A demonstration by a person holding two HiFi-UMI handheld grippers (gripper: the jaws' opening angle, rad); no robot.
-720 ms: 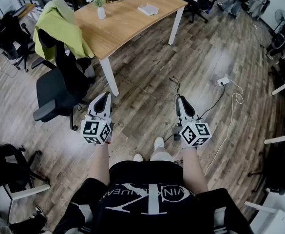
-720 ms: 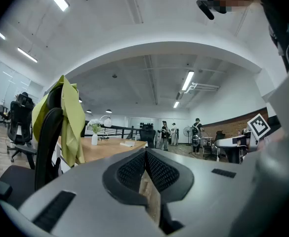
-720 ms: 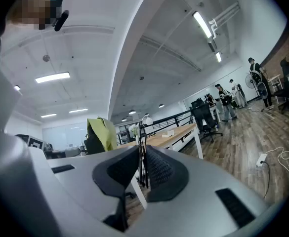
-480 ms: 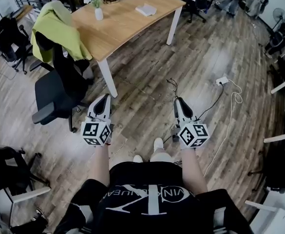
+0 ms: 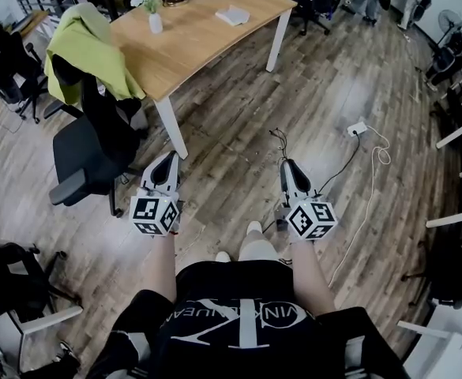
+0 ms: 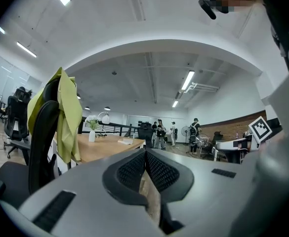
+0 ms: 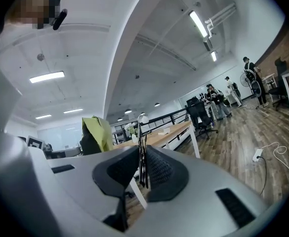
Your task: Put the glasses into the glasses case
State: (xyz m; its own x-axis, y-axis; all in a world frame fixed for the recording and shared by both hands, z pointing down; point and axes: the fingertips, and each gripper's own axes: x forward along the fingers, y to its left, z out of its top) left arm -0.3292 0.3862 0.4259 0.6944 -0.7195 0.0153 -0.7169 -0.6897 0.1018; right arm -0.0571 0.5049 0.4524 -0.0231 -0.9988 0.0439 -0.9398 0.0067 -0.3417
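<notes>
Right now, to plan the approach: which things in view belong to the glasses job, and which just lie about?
Job: thin dark object in the right gripper, possibly glasses; flat white item on the light wooden table, possibly the case.
Lying about: white flower vase; lime-green cloth; black office chair; white power strip.

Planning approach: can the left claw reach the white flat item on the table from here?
Probably not: left claw hovers over the floor, well short of the table bearing the white flat item.

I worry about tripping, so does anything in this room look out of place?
A white power strip lies loose on the wooden floor, its cable trailing in loops. A yellow-green jacket hangs over the chair.
</notes>
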